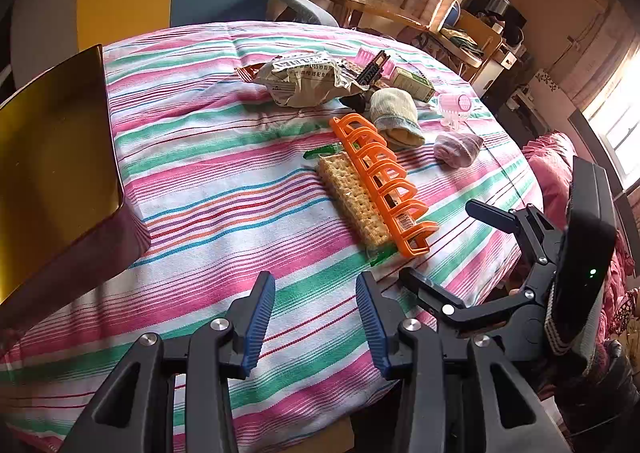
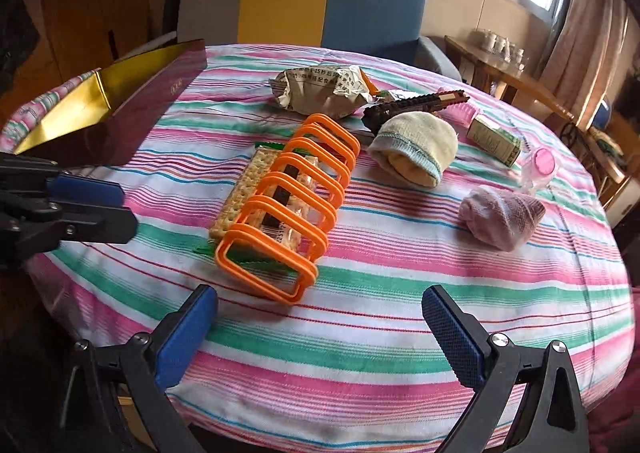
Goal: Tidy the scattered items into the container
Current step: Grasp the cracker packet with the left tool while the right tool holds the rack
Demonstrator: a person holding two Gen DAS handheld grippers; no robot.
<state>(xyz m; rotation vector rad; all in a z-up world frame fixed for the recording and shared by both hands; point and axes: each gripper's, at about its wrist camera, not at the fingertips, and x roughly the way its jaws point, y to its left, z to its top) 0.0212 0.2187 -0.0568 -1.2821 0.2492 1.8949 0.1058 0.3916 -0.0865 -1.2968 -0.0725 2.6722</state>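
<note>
Left gripper [image 1: 316, 319]: my jaws stand partly apart over the striped cloth [image 1: 224, 189], nothing between them.
Right gripper [image 2: 320, 337]: mine too, spread wide and empty, near the orange rack [image 2: 288, 213].
Rack: rests over the cracker pack [image 2: 240, 193].
Container: gold-lined box [image 2: 132, 113] at the table's left edge.
Beyond: cream hat [image 2: 416, 149], crumpled bag [image 2: 320, 93].

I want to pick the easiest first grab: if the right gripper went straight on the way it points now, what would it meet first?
Probably the orange rack, whose near end sits just ahead between the open jaws of the right gripper, slightly left of centre. If it dips steeply, it may touch the striped cloth first; depth is unclear.
</note>
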